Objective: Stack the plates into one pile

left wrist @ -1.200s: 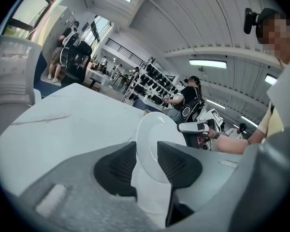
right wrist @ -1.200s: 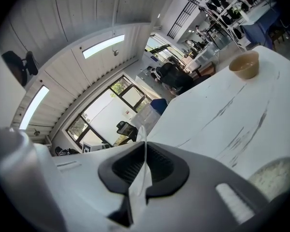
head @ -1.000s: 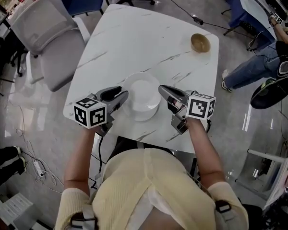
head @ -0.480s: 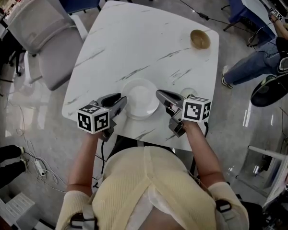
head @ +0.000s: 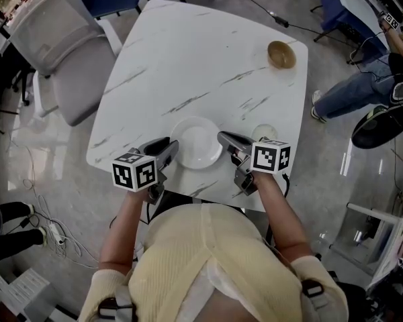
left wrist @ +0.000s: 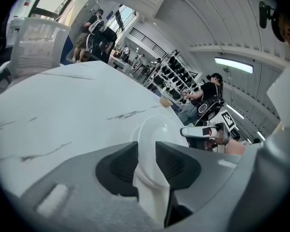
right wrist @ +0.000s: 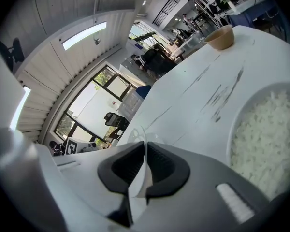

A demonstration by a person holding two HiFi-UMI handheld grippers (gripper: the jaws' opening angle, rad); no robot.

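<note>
When I look down in the head view, the white plate [head: 197, 142] sits between my two claws, near the front edge of the table [head: 188, 59]. My left claw [head: 172, 146] has its left rim and my right claw [head: 222, 138] has its right rim. The small dish [head: 263, 131] lies just beside the right claw, on its outer side. So it is to the right of the white plate, and my right hand is the nearer one.

In the left gripper view the pads press on the thick white rim, and the jaws have just been closing on it.

In the right gripper view the pads are closed on the thin rim, and the small dish fills the right side, very near. I judge the coming move must go to the right, both claws together
</note>
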